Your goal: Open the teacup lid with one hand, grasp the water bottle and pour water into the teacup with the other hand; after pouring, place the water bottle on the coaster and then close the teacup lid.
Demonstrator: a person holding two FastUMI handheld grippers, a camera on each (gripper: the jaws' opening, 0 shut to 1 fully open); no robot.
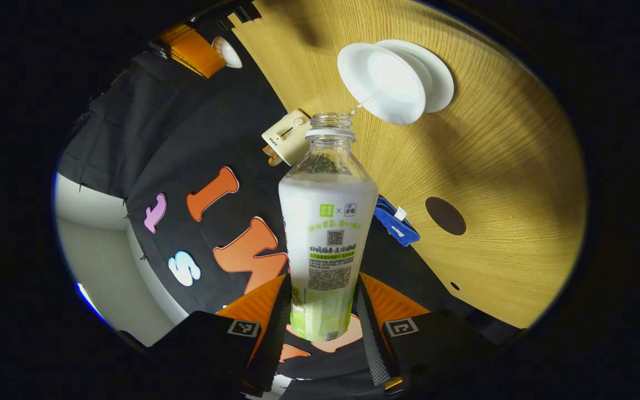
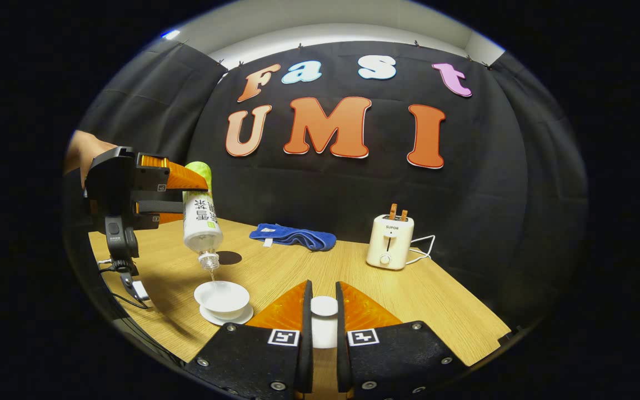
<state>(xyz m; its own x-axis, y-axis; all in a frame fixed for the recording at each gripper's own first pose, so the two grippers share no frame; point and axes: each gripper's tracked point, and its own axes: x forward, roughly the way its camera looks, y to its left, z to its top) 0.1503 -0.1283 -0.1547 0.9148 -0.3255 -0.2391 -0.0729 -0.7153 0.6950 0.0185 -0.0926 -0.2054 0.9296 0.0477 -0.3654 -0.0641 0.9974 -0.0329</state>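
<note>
White lid (image 2: 324, 306) half-hidden between right jaws

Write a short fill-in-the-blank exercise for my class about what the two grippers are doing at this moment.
1. The left gripper tips the water bottle over the ____.
2. The right gripper holds the teacup's ____.
3. The blue cloth lies between the coaster and the ____.

Missing words: teacup; lid; toaster
</note>
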